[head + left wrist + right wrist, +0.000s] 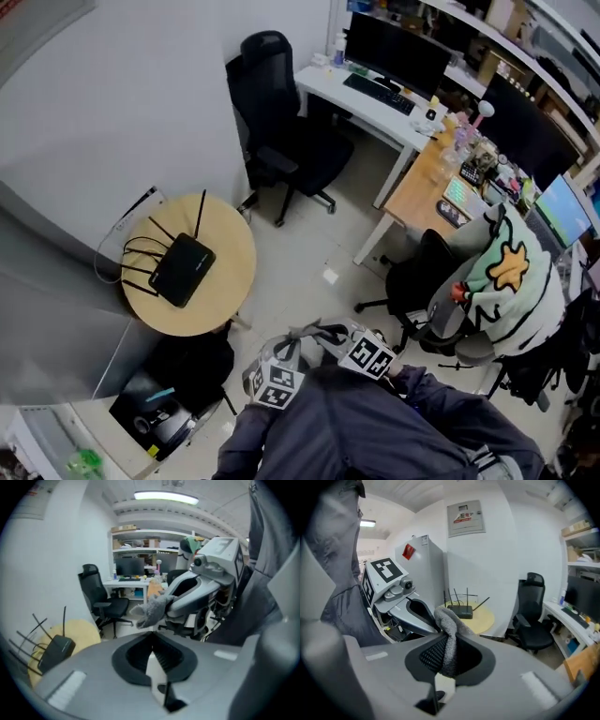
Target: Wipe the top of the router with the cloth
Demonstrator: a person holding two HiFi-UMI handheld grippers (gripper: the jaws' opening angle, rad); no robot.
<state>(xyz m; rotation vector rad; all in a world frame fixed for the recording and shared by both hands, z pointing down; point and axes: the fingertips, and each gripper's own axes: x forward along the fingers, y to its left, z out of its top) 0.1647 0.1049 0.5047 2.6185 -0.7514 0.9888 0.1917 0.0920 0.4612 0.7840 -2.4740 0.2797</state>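
Note:
The black router [182, 269], with several thin antennas, lies on a round wooden table [230, 281] at the left of the head view. Both grippers are held close to my body, well to the right of and nearer than the table. My right gripper [445, 644] is shut on a grey cloth [449, 627], which pokes out beyond its jaws. In the head view the cloth [309, 331] shows in front of the marker cubes. My left gripper [151, 643] has its jaws closed together with nothing between them. The router [56, 651] also appears low and left in the left gripper view.
A black office chair [291, 141] stands beyond the table by a white desk [361, 103] with monitor and keyboard. A seated person in a green-white hoodie [511, 281] is at the right. A black bag [192, 366] sits under the table, near a grey cabinet.

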